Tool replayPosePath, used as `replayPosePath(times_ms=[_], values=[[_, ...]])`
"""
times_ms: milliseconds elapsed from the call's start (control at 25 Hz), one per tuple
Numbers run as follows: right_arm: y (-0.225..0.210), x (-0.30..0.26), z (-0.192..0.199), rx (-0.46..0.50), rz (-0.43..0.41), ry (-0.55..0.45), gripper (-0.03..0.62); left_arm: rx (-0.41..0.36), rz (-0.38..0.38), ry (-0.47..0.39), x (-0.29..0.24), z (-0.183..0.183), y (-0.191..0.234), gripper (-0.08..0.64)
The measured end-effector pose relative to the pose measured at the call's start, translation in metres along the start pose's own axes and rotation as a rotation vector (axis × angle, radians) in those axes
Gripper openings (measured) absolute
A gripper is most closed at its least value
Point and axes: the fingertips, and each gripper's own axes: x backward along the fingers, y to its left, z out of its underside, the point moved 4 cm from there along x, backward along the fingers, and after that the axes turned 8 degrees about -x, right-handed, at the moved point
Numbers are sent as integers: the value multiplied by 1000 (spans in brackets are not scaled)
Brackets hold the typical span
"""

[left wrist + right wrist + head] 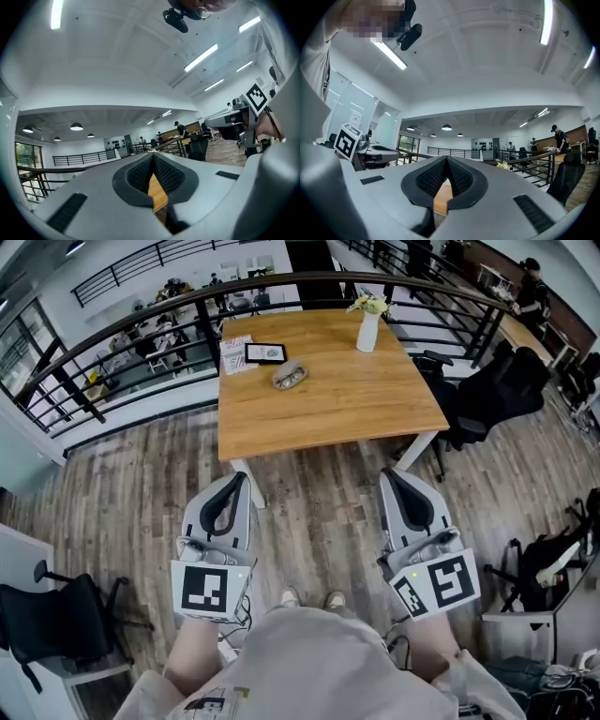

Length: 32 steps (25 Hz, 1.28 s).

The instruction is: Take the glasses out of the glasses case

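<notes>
A small grey oval glasses case point(289, 377) lies on the wooden table point(356, 409), toward its far left part; whether it is open I cannot tell. Both grippers are held level over the wood floor, short of the table's near edge and well apart from the case. My left gripper point(241, 477) points at the table's near left corner, its ribbed pads point(140, 176) meeting at the tips with nothing between them. My right gripper point(385, 474) points at the near right side and is shut and empty too, its pads point(459, 177) closed together.
On the table stand a white vase with flowers point(367, 329), a dark framed tablet point(265, 353) and papers point(236, 341). A black railing point(112, 338) curves behind the table. Black office chairs stand right of the table point(497, 390) and at lower left point(56, 620). A bag point(553, 559) sits on the floor at right.
</notes>
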Motion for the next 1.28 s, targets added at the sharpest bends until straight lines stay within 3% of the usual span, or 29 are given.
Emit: replayPosePath(times_ms=[280,400,440,480,520,1120,1280], values=[[-12,3,2,-4,12,-7,26,1,5,-5,-5,-2,-5,15],[-15,7,-5,-52,-19,-63,35,7,0,-1,-6,-5,-9,15],[-16,8,-8,-73,-37,-83,129,8,-1,1,-7,-6,-11,15],[-18,9,-9,-84,-50,-91,270,8,-1,2,-7,-7,-14,15],[-20,10,-9,-81,-57,-85,298,6,1,4,-8,-7,-18,15],[-71,42,5,-60,-116,-13,288,-12,-52,46,-19,-21,-76,15],[-87,51,6,-65,-125,-13,288,-52,-73,24,-21,-24,-90,15]])
